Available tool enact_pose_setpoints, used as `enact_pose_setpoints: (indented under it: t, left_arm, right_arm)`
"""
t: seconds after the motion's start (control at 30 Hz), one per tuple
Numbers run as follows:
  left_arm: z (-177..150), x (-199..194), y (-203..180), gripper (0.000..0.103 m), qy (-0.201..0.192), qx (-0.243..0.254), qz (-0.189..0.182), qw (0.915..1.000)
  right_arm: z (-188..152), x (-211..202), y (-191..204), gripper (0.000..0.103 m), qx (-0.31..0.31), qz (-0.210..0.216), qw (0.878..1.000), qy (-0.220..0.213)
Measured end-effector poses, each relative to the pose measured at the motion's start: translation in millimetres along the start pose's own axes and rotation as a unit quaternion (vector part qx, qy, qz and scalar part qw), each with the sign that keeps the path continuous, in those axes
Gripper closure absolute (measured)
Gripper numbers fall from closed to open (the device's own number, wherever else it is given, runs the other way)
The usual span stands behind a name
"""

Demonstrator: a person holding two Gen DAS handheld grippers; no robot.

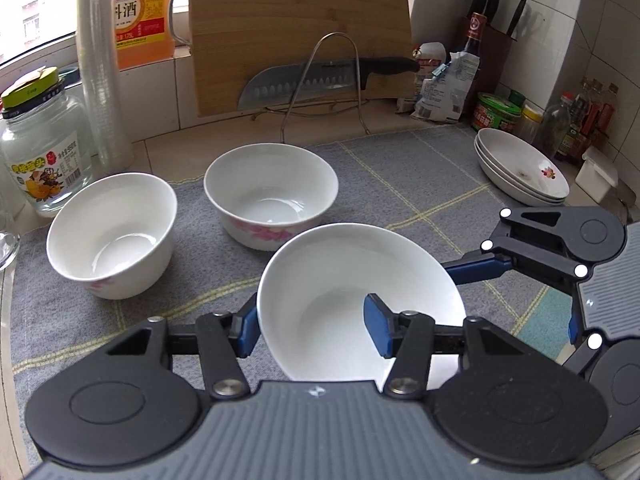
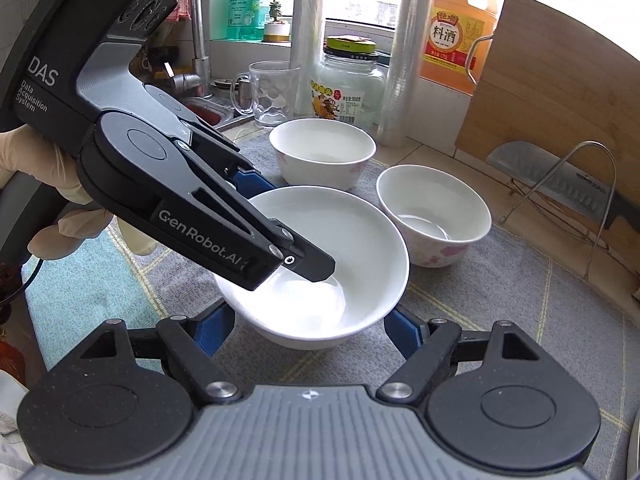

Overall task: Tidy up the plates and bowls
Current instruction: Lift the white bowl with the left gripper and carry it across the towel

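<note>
A plain white bowl (image 1: 340, 280) (image 2: 352, 232) hangs tilted just above the grey cloth. My left gripper (image 1: 312, 320) (image 2: 280, 220) is shut on its rim, one pad outside the wall and one inside. From the other side, my right gripper (image 2: 310, 320) (image 1: 510, 298) flanks the bowl's lower wall, with both blue pads against it. Two white bowls with pink flowers stand upright beyond: one (image 1: 110, 232) (image 2: 322, 148) by the glass jar, the other (image 1: 270, 192) (image 2: 432, 208) beside it. A stack of shallow white plates (image 1: 520, 168) rests at the far right.
A grey checked cloth (image 1: 400, 184) covers the counter. Behind stand a wooden cutting board (image 1: 300, 32), a knife on a wire rack (image 1: 320, 80), a glass jar (image 1: 44, 152), a glass mug (image 2: 272, 92), bottles and a knife block (image 1: 492, 40). A tap and sink (image 2: 196, 60) lie far left.
</note>
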State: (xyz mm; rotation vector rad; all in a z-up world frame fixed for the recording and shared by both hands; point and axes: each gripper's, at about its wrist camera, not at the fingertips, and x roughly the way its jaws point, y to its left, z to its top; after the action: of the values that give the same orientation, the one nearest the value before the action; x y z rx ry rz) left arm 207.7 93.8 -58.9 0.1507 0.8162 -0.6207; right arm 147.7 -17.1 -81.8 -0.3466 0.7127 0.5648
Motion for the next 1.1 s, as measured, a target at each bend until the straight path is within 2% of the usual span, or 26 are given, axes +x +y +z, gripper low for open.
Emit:
enact_pose_setpoints:
  t: [0.23,0.57,1.1]
  left_arm:
    - [17.6,21.6,-34.2,0.05,0.002,0.038,-0.041,0.9985]
    - [33.7,51.2,-75.2,0.05,0.007,0.08,-0.08,0.9935]
    - [41.5,79.2,-97.5,0.05,0.015,0.103,-0.101,0.9894]
  right_arm:
    - [-18.1,-26.9,-18.9,0.018,0.029,-0.043,0.999,0.011]
    - [-47.0,-50.4,-50.1,0.018,0.066,-0.088,0.994,0.027]
    - [-66.0,-54.7,-75.4,0.018,0.098,-0.112,0.988,0.049]
